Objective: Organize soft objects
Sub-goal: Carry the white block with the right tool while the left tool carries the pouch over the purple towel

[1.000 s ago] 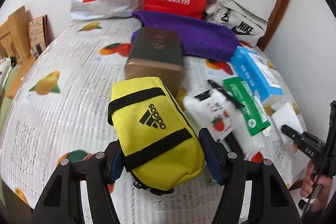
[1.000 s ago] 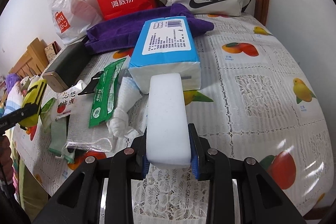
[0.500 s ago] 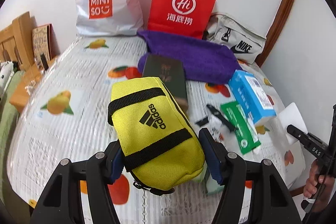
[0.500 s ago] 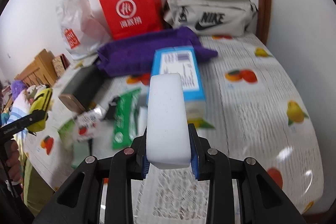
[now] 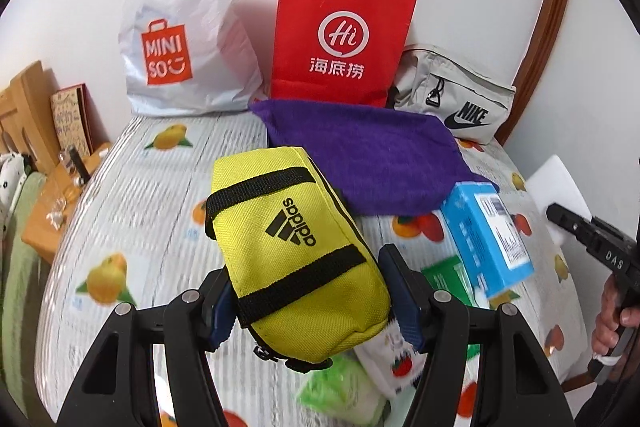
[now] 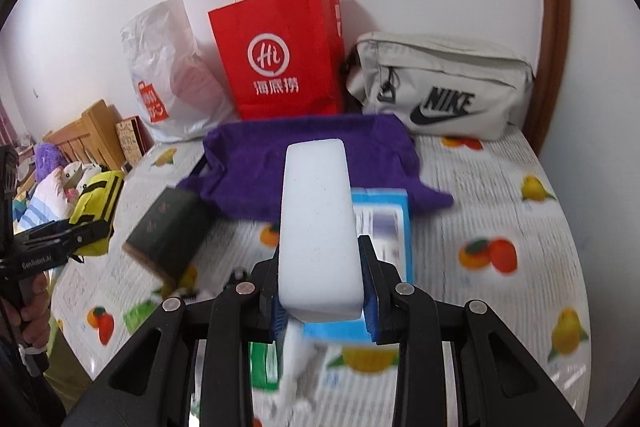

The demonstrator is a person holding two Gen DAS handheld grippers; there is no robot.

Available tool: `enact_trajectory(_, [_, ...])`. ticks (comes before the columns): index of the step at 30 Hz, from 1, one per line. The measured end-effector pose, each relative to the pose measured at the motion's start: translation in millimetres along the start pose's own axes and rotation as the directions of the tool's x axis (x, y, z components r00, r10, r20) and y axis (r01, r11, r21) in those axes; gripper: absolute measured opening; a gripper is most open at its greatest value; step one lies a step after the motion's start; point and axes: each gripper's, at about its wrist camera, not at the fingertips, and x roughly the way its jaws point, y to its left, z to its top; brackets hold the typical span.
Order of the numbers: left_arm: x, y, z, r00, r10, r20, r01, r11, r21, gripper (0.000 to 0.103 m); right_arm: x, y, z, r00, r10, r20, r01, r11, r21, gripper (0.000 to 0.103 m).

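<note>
Overhead, both grippers hung clear above the bed (image 5: 132, 195), whose left half lay bare while its right half was cluttered. At the far wall stood a white bag (image 5: 188, 27), a red bag (image 5: 340, 35) and a grey pouch (image 5: 456, 95); their contents could not be seen. The left gripper (image 5: 306, 301) clamped a yellow pouch (image 5: 296, 251), its long axis pointing away towards the purple towel (image 5: 372, 155). The right gripper (image 6: 322, 293) pinched a white sponge (image 6: 316, 223), lengthwise towards the wall.
</note>
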Motion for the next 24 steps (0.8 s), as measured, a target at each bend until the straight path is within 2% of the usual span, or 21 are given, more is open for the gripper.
enact_trajectory(11, [57.7, -4.2, 54.8, 1.000, 0.016, -0.016, -0.016, 1.000, -0.002, 0.063, 72.4, -18.7, 60.8, 0.999, 0.023, -0.028, -0.023, 1.000, 0.003, 0.031])
enact_trajectory(24, [143.3, -10.2, 98.4, 0.994, 0.009, -0.109, -0.008, 1.000, 0.009, 0.063, 155.3, -39.5, 76.7, 0.990, -0.008, -0.139, 0.005, 1.000, -0.022, 0.031])
